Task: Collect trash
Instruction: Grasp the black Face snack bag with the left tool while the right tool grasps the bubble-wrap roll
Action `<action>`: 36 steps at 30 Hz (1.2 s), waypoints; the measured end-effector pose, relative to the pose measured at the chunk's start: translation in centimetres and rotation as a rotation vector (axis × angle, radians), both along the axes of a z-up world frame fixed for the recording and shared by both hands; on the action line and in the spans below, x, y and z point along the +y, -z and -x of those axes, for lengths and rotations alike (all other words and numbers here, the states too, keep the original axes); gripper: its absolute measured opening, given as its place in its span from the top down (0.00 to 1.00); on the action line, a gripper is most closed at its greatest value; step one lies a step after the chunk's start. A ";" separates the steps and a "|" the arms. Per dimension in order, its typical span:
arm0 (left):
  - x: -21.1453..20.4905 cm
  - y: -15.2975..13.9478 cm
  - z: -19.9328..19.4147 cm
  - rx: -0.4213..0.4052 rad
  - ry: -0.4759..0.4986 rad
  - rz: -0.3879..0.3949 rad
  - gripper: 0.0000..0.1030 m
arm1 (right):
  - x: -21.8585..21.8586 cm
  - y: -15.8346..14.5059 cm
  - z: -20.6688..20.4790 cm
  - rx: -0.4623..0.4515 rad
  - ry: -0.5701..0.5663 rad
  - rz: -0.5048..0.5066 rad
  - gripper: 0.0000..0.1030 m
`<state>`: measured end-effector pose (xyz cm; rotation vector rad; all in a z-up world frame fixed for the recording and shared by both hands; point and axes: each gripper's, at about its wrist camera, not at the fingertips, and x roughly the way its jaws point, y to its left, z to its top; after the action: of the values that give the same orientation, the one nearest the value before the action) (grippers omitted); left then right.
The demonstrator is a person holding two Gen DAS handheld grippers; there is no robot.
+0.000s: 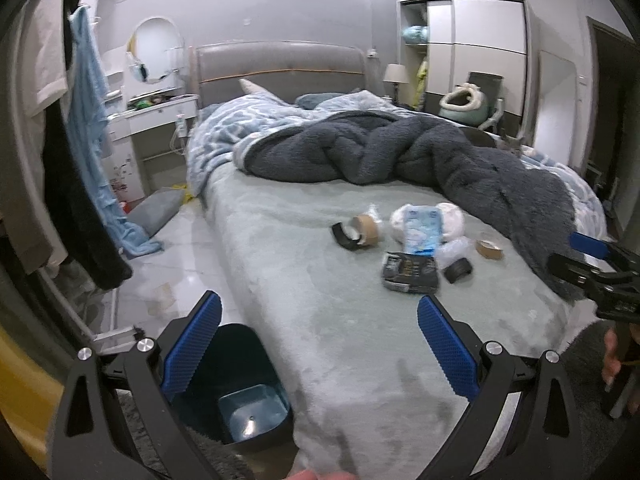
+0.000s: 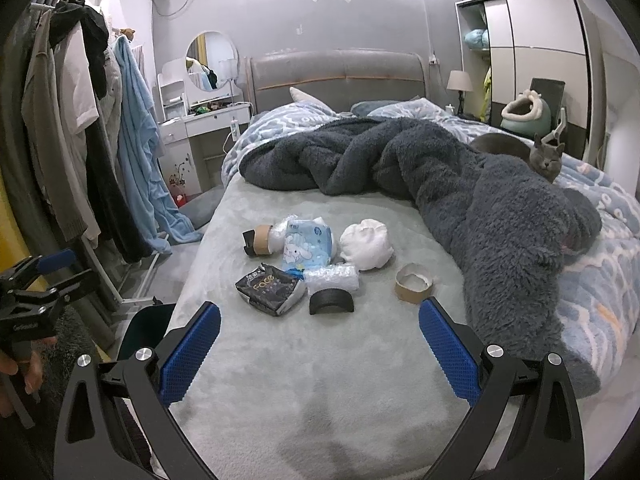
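So both tongs, left tongs [image 1: 318, 344] and right tongs [image 2: 320, 350], are spread wide and empty. The trash pile sits mid-bed [image 2: 248, 364], straight ahead of both; the black packet [image 2: 270, 286] is closest to the right one. Bin [image 1: 240, 396] sits on the floor by the bed's left corner. Cat [image 2: 546, 158] is far back, well clear.

We see bare sheet on the bed [image 2: 280, 380] between its foot and the litter pile [image 2: 316, 258], so our approach is unobstructed. Right of the pile, a grey blanket [image 2: 500, 216] bulks. Left of the bed stands a bin [image 1: 240, 392].
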<state>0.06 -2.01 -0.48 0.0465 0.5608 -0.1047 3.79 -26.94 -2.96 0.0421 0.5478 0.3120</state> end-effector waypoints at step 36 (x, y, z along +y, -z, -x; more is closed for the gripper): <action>-5.0 4.5 -9.9 0.183 0.363 0.031 0.13 | 2.9 3.7 -12.0 0.266 -0.137 0.118 0.20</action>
<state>9.95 -7.03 -5.01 0.1088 0.7298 -0.4749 15.82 -24.06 -6.65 -0.0693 0.8339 0.4102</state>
